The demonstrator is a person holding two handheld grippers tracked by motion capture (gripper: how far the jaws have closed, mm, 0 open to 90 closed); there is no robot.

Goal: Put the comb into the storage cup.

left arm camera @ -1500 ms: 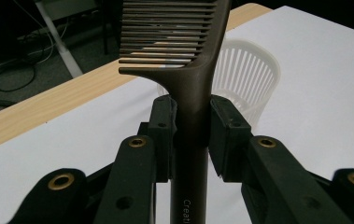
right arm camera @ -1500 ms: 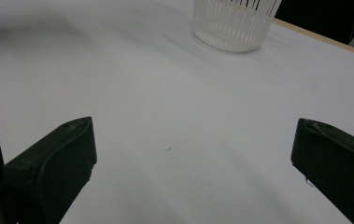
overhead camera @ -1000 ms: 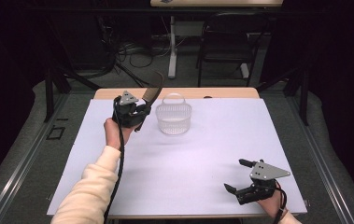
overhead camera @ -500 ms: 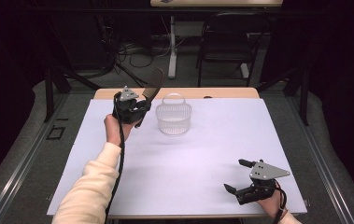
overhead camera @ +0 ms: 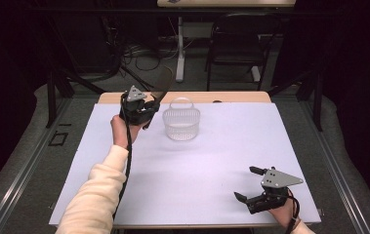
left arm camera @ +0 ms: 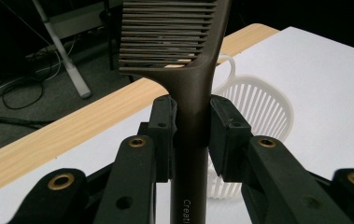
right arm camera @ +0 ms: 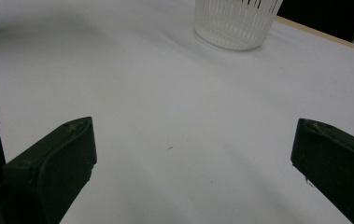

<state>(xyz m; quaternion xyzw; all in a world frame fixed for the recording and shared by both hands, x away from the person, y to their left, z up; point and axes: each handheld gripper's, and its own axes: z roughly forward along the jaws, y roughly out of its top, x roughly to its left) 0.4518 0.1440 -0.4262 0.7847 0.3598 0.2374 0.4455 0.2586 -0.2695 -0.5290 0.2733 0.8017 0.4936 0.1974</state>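
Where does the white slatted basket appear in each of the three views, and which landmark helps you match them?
High view: the white basket stands upper centre on the white table cover, right of the comb held in the left gripper.
Left gripper view: it sits right of centre, behind the comb handle.
Right gripper view: it stands at the top edge, right of centre.
Shared landmark: the wooden table edge behind the basket.

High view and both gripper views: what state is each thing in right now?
Comb: clamped by its handle, teeth end up, lifted off the table.
Basket: upright on the white sheet, looks empty, handle raised.
Left gripper: shut on the comb, beside the basket.
Right gripper: open, holding nothing, low at the near edge.
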